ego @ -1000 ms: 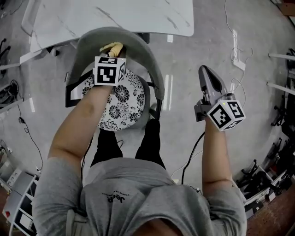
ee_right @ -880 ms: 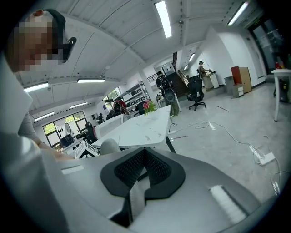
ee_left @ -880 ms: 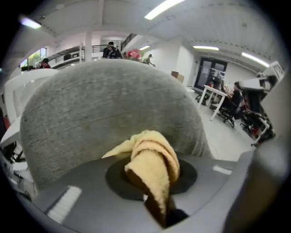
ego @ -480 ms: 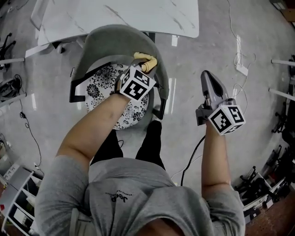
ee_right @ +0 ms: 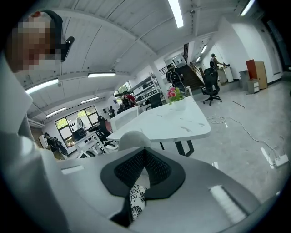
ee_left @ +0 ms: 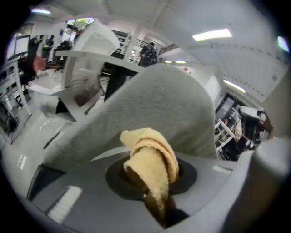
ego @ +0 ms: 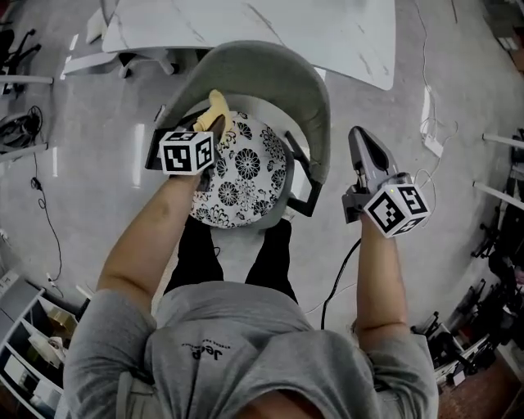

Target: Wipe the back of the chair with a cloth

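Observation:
A grey chair back (ego: 270, 69) curves round a floral seat cushion (ego: 246, 176). My left gripper (ego: 206, 124) is shut on a yellow cloth (ego: 214, 106), which sits at the inner left end of the back, above the seat. In the left gripper view the bunched cloth (ee_left: 152, 157) sticks out of the left gripper (ee_left: 157, 193), with the grey back (ee_left: 154, 100) close ahead. Whether they touch is unclear. My right gripper (ego: 364, 147) hangs shut and empty, right of the chair over the floor. In the right gripper view its (ee_right: 144, 157) pads meet.
A white marble-look table (ego: 270, 20) stands just beyond the chair and is also in the right gripper view (ee_right: 168, 120). Black armrests (ego: 299, 184) flank the seat. The person's legs stand at the chair's front. Cables and a power strip (ego: 430, 143) lie on the floor at the right.
The left gripper swept the cloth from the middle of the chair back to its right end, then back across to its left end. The right gripper stayed almost still.

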